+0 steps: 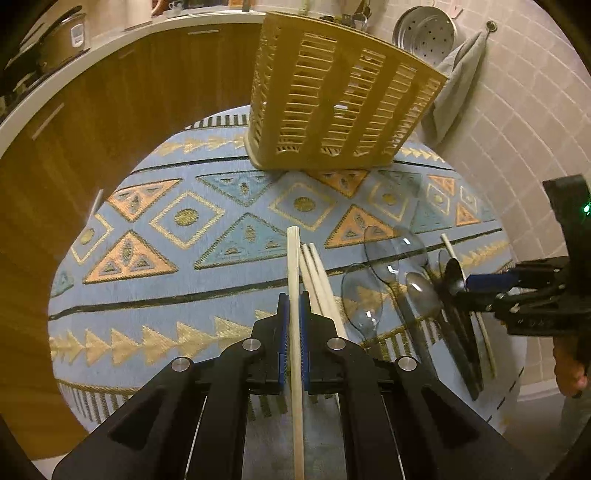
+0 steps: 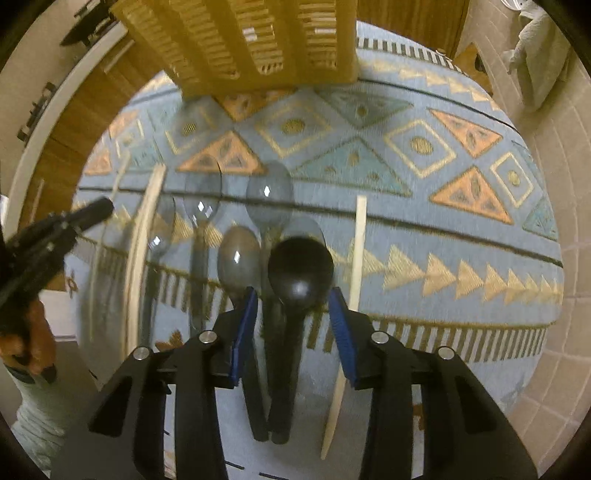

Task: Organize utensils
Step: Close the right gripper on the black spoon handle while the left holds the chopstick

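My left gripper is shut on a pale wooden chopstick that points toward the beige slotted utensil basket at the far side of the table. Two more chopsticks lie just right of it. My right gripper is open, its jaws either side of a black spoon lying on the cloth. Clear and grey spoons lie left of it, and a single chopstick lies right of it. The basket also shows at the top of the right wrist view.
The table carries a blue patterned cloth. Wooden cabinets curve round the left. A tiled wall with a hanging grey towel and a metal steamer pan stands on the right.
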